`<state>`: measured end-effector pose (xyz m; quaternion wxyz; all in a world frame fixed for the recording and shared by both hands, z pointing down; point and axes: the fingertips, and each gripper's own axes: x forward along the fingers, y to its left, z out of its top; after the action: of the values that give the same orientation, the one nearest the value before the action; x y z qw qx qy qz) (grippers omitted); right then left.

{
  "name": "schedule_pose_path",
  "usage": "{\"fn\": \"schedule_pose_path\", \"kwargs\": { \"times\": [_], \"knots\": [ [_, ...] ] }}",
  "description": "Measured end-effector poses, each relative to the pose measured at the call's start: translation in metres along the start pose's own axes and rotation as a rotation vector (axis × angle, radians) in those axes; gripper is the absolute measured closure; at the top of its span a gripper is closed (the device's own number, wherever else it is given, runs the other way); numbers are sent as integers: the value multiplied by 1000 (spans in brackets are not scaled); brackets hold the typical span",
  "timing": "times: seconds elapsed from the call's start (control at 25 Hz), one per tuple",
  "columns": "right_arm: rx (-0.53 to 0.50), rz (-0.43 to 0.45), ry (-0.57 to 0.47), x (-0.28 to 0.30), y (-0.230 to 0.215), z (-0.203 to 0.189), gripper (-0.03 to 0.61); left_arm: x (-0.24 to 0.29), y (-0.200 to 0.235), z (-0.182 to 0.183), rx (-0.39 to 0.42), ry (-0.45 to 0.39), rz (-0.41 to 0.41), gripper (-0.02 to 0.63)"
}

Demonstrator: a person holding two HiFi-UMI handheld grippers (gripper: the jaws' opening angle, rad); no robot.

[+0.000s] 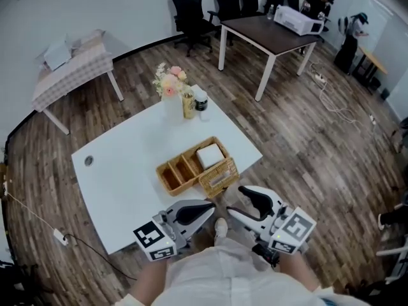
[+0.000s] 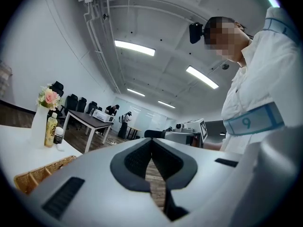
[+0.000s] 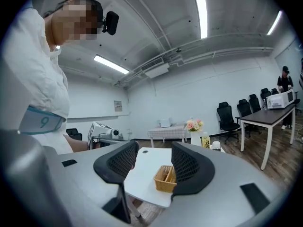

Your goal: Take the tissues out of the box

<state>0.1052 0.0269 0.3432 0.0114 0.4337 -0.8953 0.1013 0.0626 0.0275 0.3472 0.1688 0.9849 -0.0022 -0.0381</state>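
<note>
A wicker basket [image 1: 185,177] with several compartments stands near the front edge of the white table [image 1: 121,171]. A white square tissue pack [image 1: 210,155] lies in its right compartment. Both grippers hang in front of the table, below the basket and apart from it. My left gripper [image 1: 212,209] is shut with nothing in it; its jaws meet at the tips in the left gripper view [image 2: 151,143]. My right gripper [image 1: 234,201] is open and empty; between its jaws [image 3: 154,157] the basket [image 3: 165,178] shows farther off.
A vase of flowers [image 1: 169,85], a yellow bottle [image 1: 187,104] and a small jar [image 1: 201,101] stand at the table's far corner. Beyond are a dark table [image 1: 271,34] with a white appliance [image 1: 298,21], office chairs [image 1: 188,8] and a cloth-covered side table [image 1: 70,65].
</note>
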Motion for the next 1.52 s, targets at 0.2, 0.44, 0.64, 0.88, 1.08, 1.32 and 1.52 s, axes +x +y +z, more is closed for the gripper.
{"fn": "schedule_pose_path", "kwargs": {
  "times": [0.2,0.44,0.64,0.88,1.08,1.32,1.52],
  "knots": [
    [-34,69,16,15,-40,13,330,21,30,12,11,-6,53,612],
    [-64,155,57,30,-75,15,321,38,57,13,14,-20,123,612],
    [-81,226,108,45,-92,10,316,39,72,8,1,-29,185,612],
    [-93,271,153,72,-104,3,307,29,87,9,-21,-26,201,612],
    [-190,321,283,92,-110,-21,298,15,96,10,-20,-15,193,612],
    [-294,378,430,126,-117,-44,290,-2,111,11,-35,-36,196,611],
    [-341,405,508,145,-124,-61,287,-2,118,10,-48,-96,168,612]
  ]
}}
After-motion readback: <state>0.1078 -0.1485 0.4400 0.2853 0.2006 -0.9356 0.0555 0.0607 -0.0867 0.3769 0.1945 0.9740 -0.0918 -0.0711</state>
